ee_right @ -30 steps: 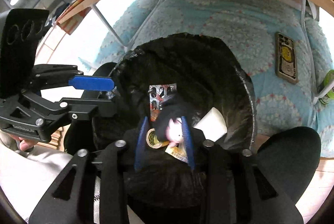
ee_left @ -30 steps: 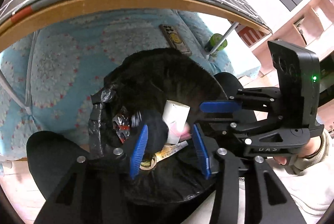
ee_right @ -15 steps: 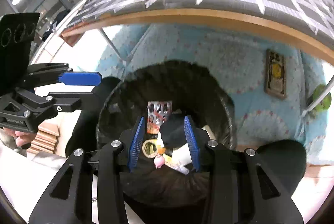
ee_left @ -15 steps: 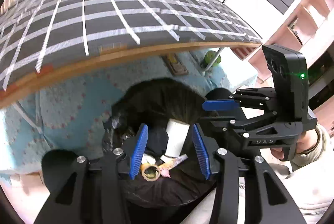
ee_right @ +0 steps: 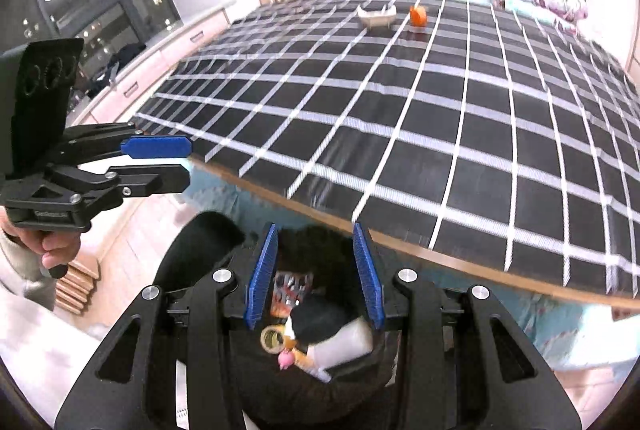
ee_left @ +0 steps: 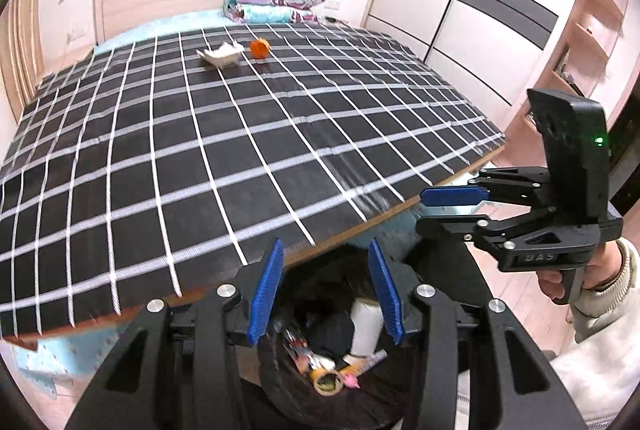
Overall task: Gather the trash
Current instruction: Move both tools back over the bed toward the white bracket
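Both grippers hang over the black trash bin [ee_left: 280,382], which sits low by the near edge of the tabletop [ee_left: 200,157] with the black-and-white grid cloth. The left gripper [ee_left: 326,294] is wide apart and holds nothing. The right gripper [ee_right: 316,274] is wide too, and it is empty.

The bin already has trash in it: a white tube [ee_right: 344,344], a roll of tape [ee_right: 272,338], a shiny wrapper [ee_right: 290,290] and a small pink thing [ee_right: 285,360] that is too blurry to name.

Two bits of trash are left on the tabletop, far from the grippers. One is a crumpled white paper [ee_left: 222,54]. Just beside it is a small orange thing [ee_left: 259,48], maybe a cap.

This looks like the gap between a drop and the next pick. Next, one gripper should reach far across the tabletop, come down around the white paper or the orange thing, and pinch it. The paper is soft, so the gripper may need to squeeze well in.
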Demonstrator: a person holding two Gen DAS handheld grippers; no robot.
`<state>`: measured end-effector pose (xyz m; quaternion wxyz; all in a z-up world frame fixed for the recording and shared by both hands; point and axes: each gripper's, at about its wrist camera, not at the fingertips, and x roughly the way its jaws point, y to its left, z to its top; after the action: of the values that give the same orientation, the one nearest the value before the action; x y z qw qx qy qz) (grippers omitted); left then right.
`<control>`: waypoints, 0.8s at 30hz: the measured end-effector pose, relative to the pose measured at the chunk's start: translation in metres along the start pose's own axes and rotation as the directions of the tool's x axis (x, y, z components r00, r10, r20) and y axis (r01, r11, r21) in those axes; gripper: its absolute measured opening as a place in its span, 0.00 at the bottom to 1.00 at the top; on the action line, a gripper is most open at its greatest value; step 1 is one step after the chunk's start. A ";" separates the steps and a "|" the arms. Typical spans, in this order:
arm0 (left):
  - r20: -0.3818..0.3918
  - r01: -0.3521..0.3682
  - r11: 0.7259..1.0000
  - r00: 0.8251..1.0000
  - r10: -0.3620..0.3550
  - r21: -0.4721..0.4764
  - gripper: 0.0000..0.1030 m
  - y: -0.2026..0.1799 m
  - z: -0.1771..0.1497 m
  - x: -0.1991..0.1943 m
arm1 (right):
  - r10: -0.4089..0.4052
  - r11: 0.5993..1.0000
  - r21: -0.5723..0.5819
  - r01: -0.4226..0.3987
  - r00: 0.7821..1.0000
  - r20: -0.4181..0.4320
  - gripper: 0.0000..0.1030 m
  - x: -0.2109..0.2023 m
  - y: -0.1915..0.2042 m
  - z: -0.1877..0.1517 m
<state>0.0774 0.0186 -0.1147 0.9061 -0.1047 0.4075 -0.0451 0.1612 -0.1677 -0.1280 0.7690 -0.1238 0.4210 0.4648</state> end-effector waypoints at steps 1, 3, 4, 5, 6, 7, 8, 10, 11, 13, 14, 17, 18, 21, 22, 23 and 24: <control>0.004 -0.005 1.000 1.000 0.005 0.000 0.42 0.002 0.005 0.000 | -0.001 1.000 -0.004 0.001 1.000 0.007 0.38 -0.001 -0.001 0.006; 0.012 -0.012 1.000 1.000 0.012 0.004 0.42 0.008 0.012 -0.003 | -0.001 1.000 -0.011 0.001 1.000 0.016 0.38 -0.002 -0.002 0.016; 0.016 -0.015 1.000 1.000 0.015 0.005 0.42 0.011 0.016 -0.003 | 0.000 1.000 -0.014 0.000 1.000 0.021 0.38 -0.002 -0.003 0.021; 0.022 -0.019 1.000 1.000 0.019 0.006 0.42 0.014 0.021 -0.003 | -0.001 1.000 -0.017 0.002 1.000 0.028 0.38 -0.002 -0.003 0.027; 0.027 -0.023 1.000 0.999 0.023 0.006 0.42 0.017 0.026 -0.004 | -0.002 1.000 -0.021 0.003 0.999 0.033 0.38 -0.002 -0.004 0.032; 0.030 -0.026 1.000 0.999 0.025 0.006 0.42 0.018 0.031 -0.004 | -0.002 1.000 -0.024 0.003 0.999 0.037 0.38 -0.003 -0.005 0.035; 0.036 -0.025 1.000 0.999 0.025 0.004 0.42 0.022 0.038 -0.004 | -0.004 1.000 -0.026 0.005 0.999 0.041 0.38 -0.002 -0.006 0.039; 0.044 -0.031 0.999 0.999 0.031 0.005 0.42 0.026 0.047 -0.003 | -0.010 0.999 -0.032 0.012 0.999 0.050 0.38 -0.002 -0.009 0.048; 0.049 -0.036 0.999 0.998 0.035 0.010 0.42 0.027 0.052 -0.002 | -0.013 0.999 -0.035 0.015 0.998 0.055 0.38 -0.001 -0.011 0.053; 0.059 -0.039 0.999 0.998 0.037 0.021 0.42 0.031 0.060 -0.001 | -0.023 0.999 -0.035 0.025 0.998 0.059 0.38 0.001 -0.016 0.061; 0.062 -0.040 0.999 0.997 0.038 0.023 0.42 0.032 0.065 0.001 | -0.029 0.999 -0.035 0.031 0.998 0.062 0.38 0.001 -0.019 0.065; 0.067 -0.044 0.999 0.997 0.042 0.029 0.42 0.039 0.079 0.008 | -0.031 0.999 -0.014 0.032 0.998 0.064 0.38 0.009 -0.033 0.077; 0.066 -0.045 0.999 0.997 0.043 0.030 0.42 0.042 0.085 0.012 | -0.036 0.999 0.003 0.036 0.997 0.064 0.38 0.012 -0.040 0.082; 0.063 -0.054 0.997 0.997 0.051 0.046 0.42 0.049 0.101 0.022 | -0.040 0.999 0.028 0.038 0.996 0.074 0.38 0.019 -0.052 0.094; 0.064 -0.055 0.997 0.997 0.051 0.053 0.42 0.050 0.107 0.025 | -0.045 0.999 0.032 0.042 0.996 0.078 0.38 0.021 -0.055 0.099; 0.064 -0.056 0.997 0.997 0.052 0.057 0.42 0.052 0.111 0.028 | -0.048 0.998 0.033 0.045 0.995 0.083 0.38 0.022 -0.058 0.104; 0.064 -0.059 0.996 0.996 0.055 0.061 0.42 0.054 0.116 0.030 | -0.051 0.998 0.034 0.048 0.995 0.088 0.38 0.024 -0.061 0.109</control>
<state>0.1834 0.0834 -0.0740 0.9221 -0.0657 0.3801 -0.0288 0.2740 -0.1223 -0.0913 0.8001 -0.1012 0.3907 0.4438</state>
